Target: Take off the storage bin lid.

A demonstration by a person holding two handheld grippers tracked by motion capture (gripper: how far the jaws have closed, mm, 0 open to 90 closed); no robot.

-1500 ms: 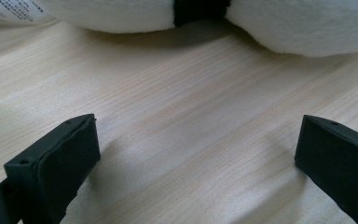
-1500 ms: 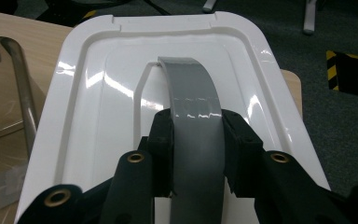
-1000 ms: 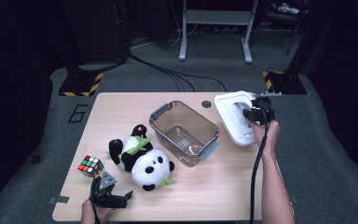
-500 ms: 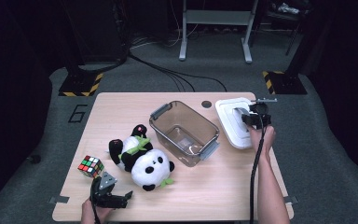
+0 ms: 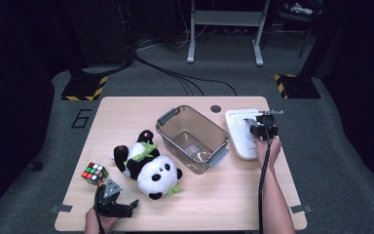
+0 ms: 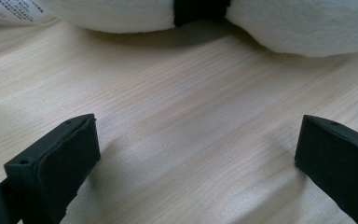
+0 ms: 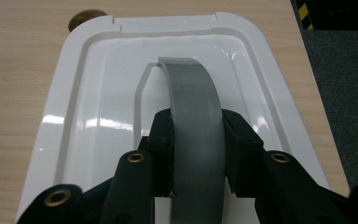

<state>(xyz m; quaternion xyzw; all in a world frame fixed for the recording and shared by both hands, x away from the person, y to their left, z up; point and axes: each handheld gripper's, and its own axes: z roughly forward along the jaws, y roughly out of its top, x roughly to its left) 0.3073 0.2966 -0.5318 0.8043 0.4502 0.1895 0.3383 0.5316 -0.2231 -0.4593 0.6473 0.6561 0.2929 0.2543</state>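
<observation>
Gripping the grey handle (image 7: 193, 121) of the white lid (image 5: 238, 134), the right tool (image 5: 264, 127) is closed on it at the bench's right edge. Next it probably carries the lid onto the clear bin (image 5: 193, 139). The left tool (image 5: 114, 204) rests wide open, empty.

At the right of the high view lies a glossy white lid (image 5: 238, 134), its arched handle (image 7: 193, 121) plain grey between the black jaws of the right gripper (image 7: 196, 140). The bin (image 5: 192, 139) at centre is smoky transparent brown with grey latches. Lower left, the plush panda (image 5: 148, 165) is black and white with green leaves, and the puzzle cube (image 5: 95, 173) shows red, green, white and orange squares. The table (image 5: 224, 195) is pale wood grain.
</observation>
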